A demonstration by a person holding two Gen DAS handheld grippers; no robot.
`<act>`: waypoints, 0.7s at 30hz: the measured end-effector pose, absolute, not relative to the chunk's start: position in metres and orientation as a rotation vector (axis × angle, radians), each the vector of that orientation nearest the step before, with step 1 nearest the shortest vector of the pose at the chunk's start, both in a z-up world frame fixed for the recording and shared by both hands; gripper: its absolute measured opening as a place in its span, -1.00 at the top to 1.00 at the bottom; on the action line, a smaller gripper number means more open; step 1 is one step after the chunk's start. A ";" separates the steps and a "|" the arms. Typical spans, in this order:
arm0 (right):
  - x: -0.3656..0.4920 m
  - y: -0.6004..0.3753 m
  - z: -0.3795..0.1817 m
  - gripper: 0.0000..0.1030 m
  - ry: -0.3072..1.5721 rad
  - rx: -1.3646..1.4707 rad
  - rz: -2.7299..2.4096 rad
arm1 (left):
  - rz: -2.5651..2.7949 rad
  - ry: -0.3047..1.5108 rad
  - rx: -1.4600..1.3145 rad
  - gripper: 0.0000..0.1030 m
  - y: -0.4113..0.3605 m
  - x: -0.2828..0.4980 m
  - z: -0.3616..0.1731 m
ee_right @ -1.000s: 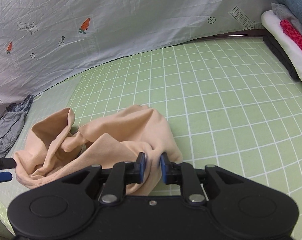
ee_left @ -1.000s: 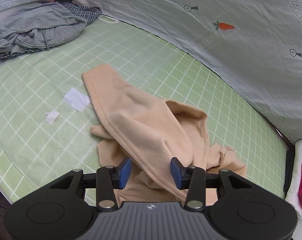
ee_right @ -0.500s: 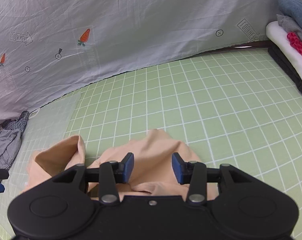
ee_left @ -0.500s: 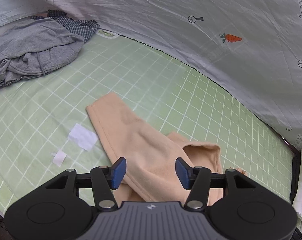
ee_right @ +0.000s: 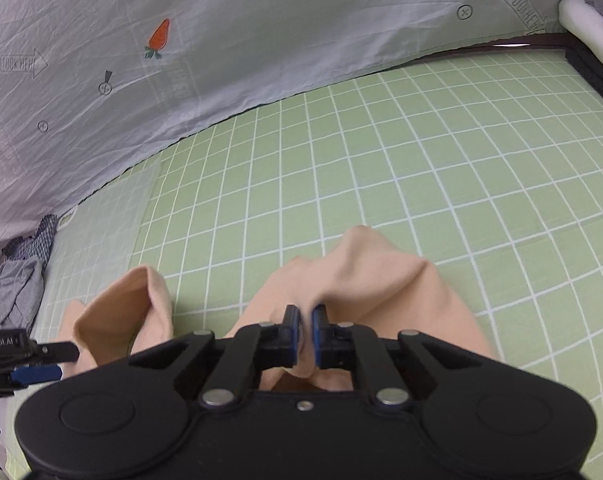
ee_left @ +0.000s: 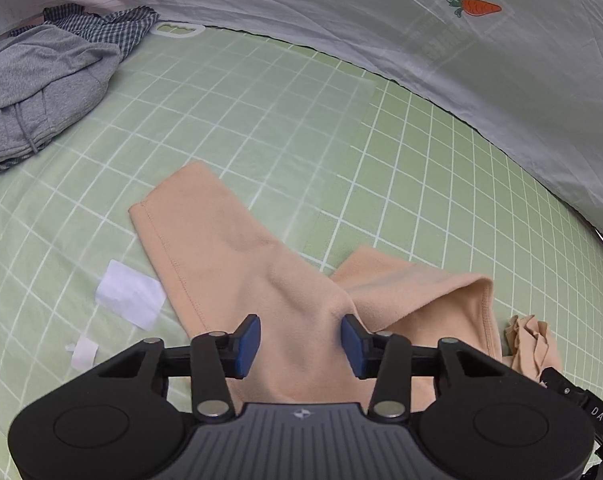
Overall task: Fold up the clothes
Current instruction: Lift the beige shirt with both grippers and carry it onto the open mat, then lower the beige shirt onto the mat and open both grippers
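A peach garment [ee_left: 229,256] lies crumpled on the green grid mat [ee_left: 261,120], one hemmed end stretched to the far left. My left gripper [ee_left: 301,344] hovers low over its middle. Its jaws are closing with the cloth between the blue pads, which do not clearly press it. In the right wrist view, the right gripper [ee_right: 306,332] is shut on a raised fold of the same peach garment [ee_right: 381,280]. The left gripper's tip [ee_right: 21,356] shows at that view's left edge, beside an open cuff.
A grey garment pile [ee_left: 41,88] on checked cloth [ee_left: 113,28] sits far left. Two white paper scraps [ee_left: 129,300] lie beside the peach hem. A grey carrot-print sheet [ee_left: 421,20] borders the back of the mat. Folded clothes [ee_right: 593,20] are stacked far right.
The garment went from lifted to lying flatter on the mat. Both grippers let go and opened wide. The right one has shut on a fold again, and the left has narrowed over the cloth.
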State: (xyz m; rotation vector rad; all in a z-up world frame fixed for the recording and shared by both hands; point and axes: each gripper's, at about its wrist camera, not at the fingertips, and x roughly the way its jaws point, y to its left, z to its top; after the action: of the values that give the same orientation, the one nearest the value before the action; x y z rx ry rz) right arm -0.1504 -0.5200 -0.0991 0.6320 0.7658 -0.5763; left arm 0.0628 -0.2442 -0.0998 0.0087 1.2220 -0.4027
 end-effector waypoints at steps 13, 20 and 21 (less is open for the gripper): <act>-0.261 -0.639 -0.062 0.99 0.614 0.425 -1.098 | -0.245 1.184 -0.097 0.47 -0.218 0.043 -0.096; -0.299 -0.642 -0.080 0.89 0.676 0.519 -1.076 | -0.202 1.168 -0.131 0.28 -0.208 0.024 -0.092; -0.298 -0.637 -0.084 0.80 0.684 0.525 -1.058 | -0.196 1.168 -0.138 0.21 -0.207 0.021 -0.092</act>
State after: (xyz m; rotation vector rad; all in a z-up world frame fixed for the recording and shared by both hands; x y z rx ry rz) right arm -0.2985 -0.6372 -0.0835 0.5255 0.6840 -1.0583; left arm 0.0215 -0.2073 -0.0916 -0.1385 1.1685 -0.1958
